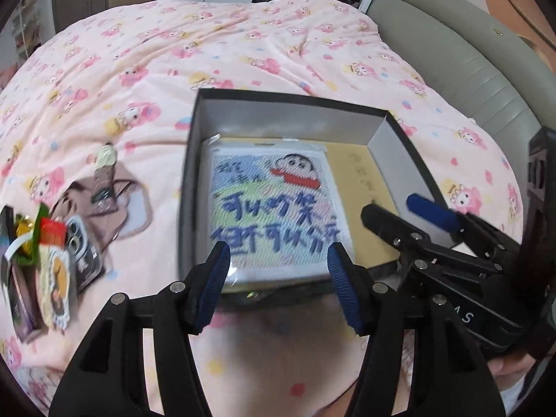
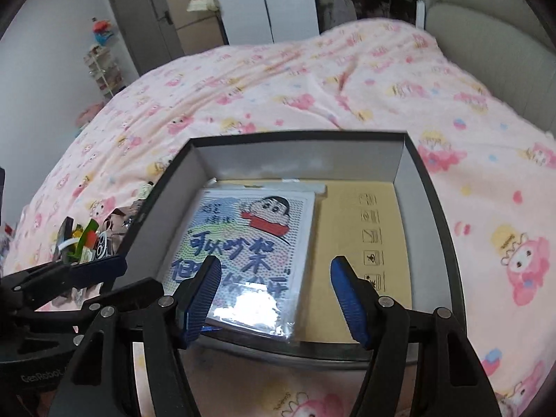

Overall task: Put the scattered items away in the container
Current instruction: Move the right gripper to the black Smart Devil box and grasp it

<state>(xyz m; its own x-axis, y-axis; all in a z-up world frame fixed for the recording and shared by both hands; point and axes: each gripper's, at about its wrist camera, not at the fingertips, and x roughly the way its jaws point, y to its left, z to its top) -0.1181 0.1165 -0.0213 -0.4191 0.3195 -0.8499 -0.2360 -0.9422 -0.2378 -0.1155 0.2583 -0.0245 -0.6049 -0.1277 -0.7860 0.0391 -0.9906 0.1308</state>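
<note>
An open box sits on the bed. Inside it, a cartoon-printed packet lies flat against the left wall, and the floor to its right is bare cardboard. Left of the box, on the blanket, lies a cluster of loose items: a small pouch nearest the box, a phone case beside it, and snack packets farther left. A sofa stands behind the bed on the right.
</note>
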